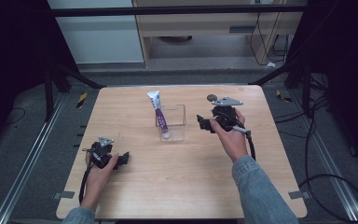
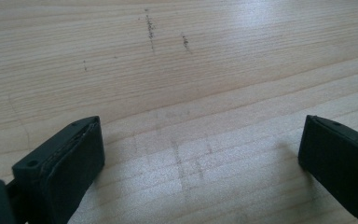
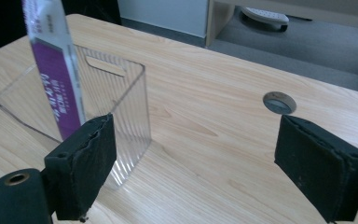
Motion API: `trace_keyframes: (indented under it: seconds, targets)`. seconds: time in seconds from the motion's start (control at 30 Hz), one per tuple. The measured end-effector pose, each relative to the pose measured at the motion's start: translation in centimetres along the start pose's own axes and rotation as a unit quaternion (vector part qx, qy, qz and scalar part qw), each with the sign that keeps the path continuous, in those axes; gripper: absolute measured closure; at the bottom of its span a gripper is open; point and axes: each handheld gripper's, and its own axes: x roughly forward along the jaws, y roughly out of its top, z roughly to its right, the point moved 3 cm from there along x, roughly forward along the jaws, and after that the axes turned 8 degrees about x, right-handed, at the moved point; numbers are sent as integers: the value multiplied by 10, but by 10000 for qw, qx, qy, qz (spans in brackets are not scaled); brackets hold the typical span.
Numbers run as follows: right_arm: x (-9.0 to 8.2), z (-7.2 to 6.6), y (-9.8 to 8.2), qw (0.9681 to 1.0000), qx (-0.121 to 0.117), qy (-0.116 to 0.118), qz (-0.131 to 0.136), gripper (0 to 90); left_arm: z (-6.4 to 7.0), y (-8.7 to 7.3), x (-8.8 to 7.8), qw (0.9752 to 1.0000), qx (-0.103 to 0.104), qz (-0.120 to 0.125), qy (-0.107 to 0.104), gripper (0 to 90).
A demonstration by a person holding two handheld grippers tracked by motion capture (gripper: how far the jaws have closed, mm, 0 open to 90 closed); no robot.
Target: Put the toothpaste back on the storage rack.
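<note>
The left gripper [image 1: 122,158] sits low over the table [image 1: 177,186] near its front left corner, held by the left hand [image 1: 100,171]; its jaws stand wide apart with bare wood between them. The right gripper [image 1: 204,122] is held by the right hand [image 1: 230,135] toward the right edge, past mid-depth, jaws spread wide and gripping nothing. Just beside it, at the table's centre, stands a clear plastic box [image 1: 177,122]. A white and purple tube [image 1: 159,114] stands tilted inside it, its crimped end leaning toward the far edge. A round grommet [image 3: 279,101] is set near the far right corner.
</note>
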Motion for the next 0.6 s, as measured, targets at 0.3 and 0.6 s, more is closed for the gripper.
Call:
trace_keyframes:
  seconds: [0.3, 0.6]
  targets:
    - [-1, 20, -12, 9997, 116, -177, -86, 128, 0, 0, 0, 10000, 2, 0, 1, 0]
    - [-4, 41, -28, 9990, 193, -348, -209, 119, 0, 0, 0, 10000, 1, 0, 0, 0]
